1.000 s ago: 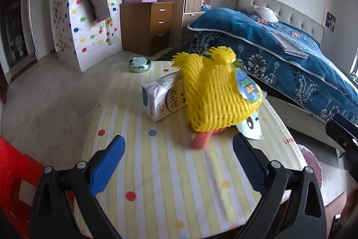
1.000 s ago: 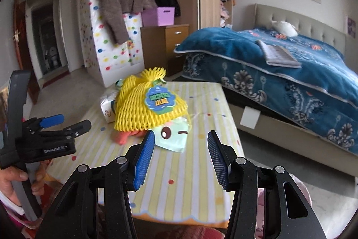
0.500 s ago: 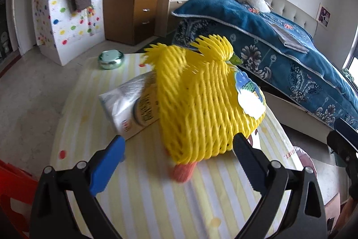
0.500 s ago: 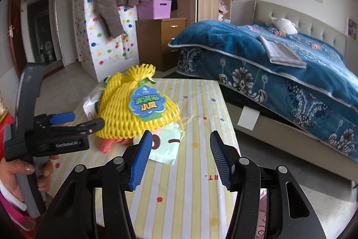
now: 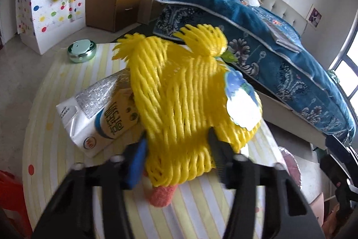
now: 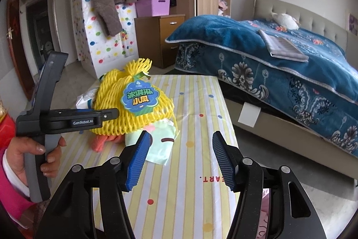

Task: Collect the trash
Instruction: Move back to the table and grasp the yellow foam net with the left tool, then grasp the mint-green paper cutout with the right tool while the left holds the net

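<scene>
A yellow foam fruit net [image 5: 179, 104] with a blue label lies on the striped table, also in the right wrist view [image 6: 134, 109]. My left gripper [image 5: 176, 149] has its jaws closed in on the net's near edge, pressing both sides. A milk carton [image 5: 98, 113] lies to its left, an orange scrap [image 5: 160, 195] under it. A pale green wrapper [image 6: 160, 145] lies beside the net. My right gripper [image 6: 179, 158] is open and empty above the table, near the wrapper.
A round green tin [image 5: 81, 52] sits at the table's far end. A bed with a blue cover [image 6: 279, 64] stands to the right, a wooden drawer unit [image 6: 160, 37] behind. A red stool [image 5: 11, 198] is at left.
My left gripper moved forward onto the yellow net and its jaws closed from wide open onto it. My right gripper stayed open and drifted slightly.
</scene>
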### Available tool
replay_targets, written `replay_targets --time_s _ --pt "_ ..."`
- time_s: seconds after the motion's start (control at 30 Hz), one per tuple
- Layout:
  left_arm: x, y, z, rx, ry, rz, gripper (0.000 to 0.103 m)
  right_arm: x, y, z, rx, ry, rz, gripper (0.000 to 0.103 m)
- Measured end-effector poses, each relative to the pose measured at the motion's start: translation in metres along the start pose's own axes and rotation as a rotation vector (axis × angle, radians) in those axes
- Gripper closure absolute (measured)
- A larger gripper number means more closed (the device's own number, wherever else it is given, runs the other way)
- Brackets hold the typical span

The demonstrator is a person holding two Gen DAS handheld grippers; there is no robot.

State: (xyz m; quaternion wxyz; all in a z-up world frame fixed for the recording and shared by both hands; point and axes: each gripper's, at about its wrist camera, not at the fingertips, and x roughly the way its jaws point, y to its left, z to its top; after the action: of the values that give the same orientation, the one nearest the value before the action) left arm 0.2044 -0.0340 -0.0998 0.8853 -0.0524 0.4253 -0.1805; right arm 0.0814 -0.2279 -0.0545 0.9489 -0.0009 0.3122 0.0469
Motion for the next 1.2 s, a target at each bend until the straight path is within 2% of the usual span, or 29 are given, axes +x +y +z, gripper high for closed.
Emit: replay_targets --time_s 0.03,0.13,0.23,0.33,0.47,0.6,0.73,1.0,1.2 --pt "-0.003 -0.002 0.000 0.003 -0.010 -0.004 0.077 -0.002 0.001 -0.001 -0.001 -0.003 0.002 0.044" --pt "-0.021 -0.007 -0.003 0.014 -0.077 -0.008 0.085 -0.007 0.003 -0.002 -0.003 -0.011 0.002 0.044" --pt "-0.045 -0.012 -0.002 0.025 -0.162 0.003 0.086 -0.013 0.005 -0.003 -0.004 -0.023 -0.001 0.044" --pt "-0.076 -0.016 -0.001 0.043 -0.249 0.047 0.086 -0.019 0.007 -0.003 -0.002 -0.037 0.001 0.043" --pt "-0.113 -0.021 -0.010 0.070 -0.353 0.187 0.086 -0.014 0.011 -0.005 0.004 -0.021 0.017 0.039" --pt "-0.125 -0.015 -0.020 0.078 -0.386 0.300 0.086 0.005 0.023 -0.009 -0.017 0.028 0.035 0.039" --pt "-0.120 -0.001 -0.022 0.053 -0.374 0.359 0.086 0.019 0.036 -0.013 -0.040 0.059 0.044 0.039" --pt "-0.108 0.021 -0.012 0.021 -0.373 0.398 0.086 0.061 0.060 -0.015 -0.098 0.111 0.029 0.039" --pt "-0.100 0.024 -0.011 0.009 -0.373 0.381 0.086 0.094 0.074 -0.012 -0.151 0.160 0.004 0.039"
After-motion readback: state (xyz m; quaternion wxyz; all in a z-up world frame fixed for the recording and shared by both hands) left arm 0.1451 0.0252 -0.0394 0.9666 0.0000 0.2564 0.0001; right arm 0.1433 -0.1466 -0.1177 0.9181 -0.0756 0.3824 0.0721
